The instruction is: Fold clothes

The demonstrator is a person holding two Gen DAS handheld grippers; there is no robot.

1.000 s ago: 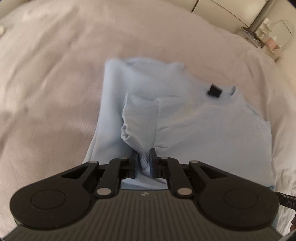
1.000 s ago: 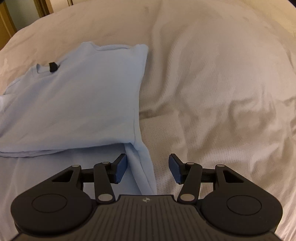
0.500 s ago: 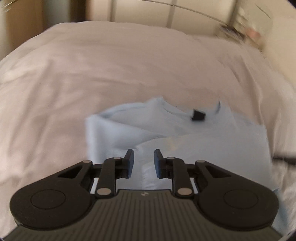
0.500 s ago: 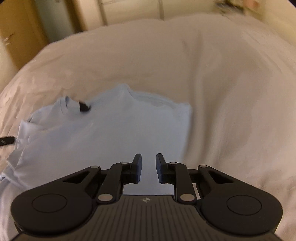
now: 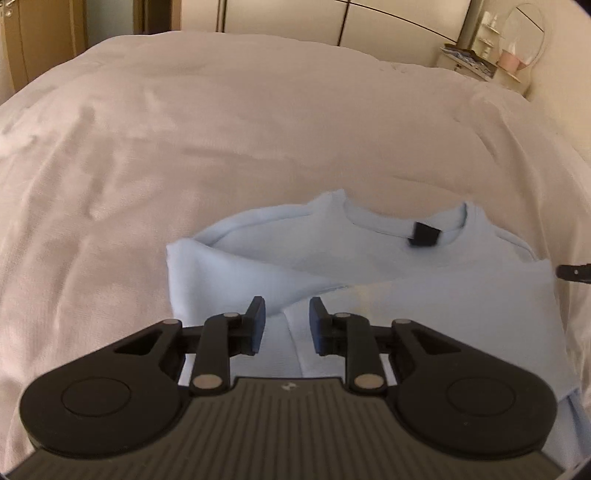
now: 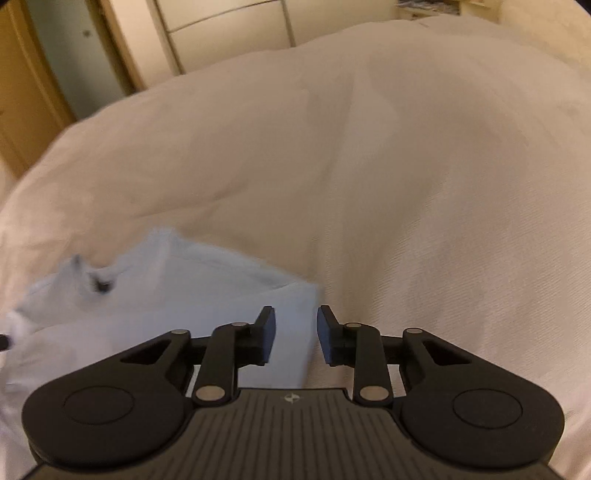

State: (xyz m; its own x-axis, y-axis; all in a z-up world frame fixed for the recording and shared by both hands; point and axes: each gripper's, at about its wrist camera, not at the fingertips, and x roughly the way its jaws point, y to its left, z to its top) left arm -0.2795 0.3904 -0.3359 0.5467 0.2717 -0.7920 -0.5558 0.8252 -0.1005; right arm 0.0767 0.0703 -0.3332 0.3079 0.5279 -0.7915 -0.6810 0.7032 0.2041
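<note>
Both hand-held grippers, left (image 5: 283, 320) and right (image 6: 294, 335), have let go of the blue sweatshirt (image 5: 424, 295); left slightly spread, right opening, both empty; sleeves folded, halving next.

We see a bed (image 5: 221, 155) under a creased off-white cover, pale cupboard doors (image 5: 369, 26) behind it, and a round mirror (image 5: 522, 35) on a shelf.

Left tool (image 5: 283, 319) slightly parted, empty; right tool (image 6: 295, 334) opening, empty.
</note>
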